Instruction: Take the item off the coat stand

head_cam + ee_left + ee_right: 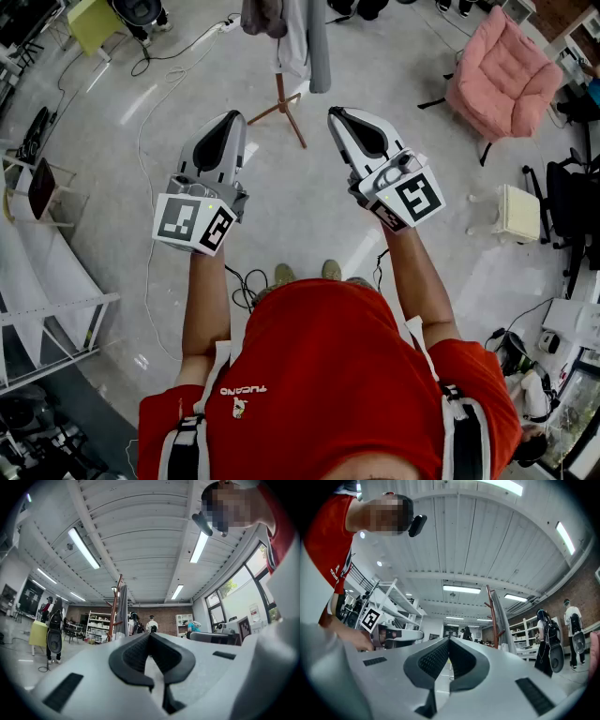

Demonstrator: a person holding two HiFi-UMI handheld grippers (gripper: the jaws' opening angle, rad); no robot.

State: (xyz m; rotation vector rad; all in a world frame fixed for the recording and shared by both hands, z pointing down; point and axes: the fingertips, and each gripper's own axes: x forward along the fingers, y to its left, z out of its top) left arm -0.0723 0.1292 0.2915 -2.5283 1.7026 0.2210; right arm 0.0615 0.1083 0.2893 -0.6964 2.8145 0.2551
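Head view, coat stand (281, 101): you see only its wooden legs and lower pole. The top edge cuts off its hooks and the upper parts of the grey hanging item (317, 42) and of a darker item (264, 17) beside it. Left gripper view: the left gripper (150, 633) hides the stand's foot from you, and the hanging item there is too small to tell its kind.
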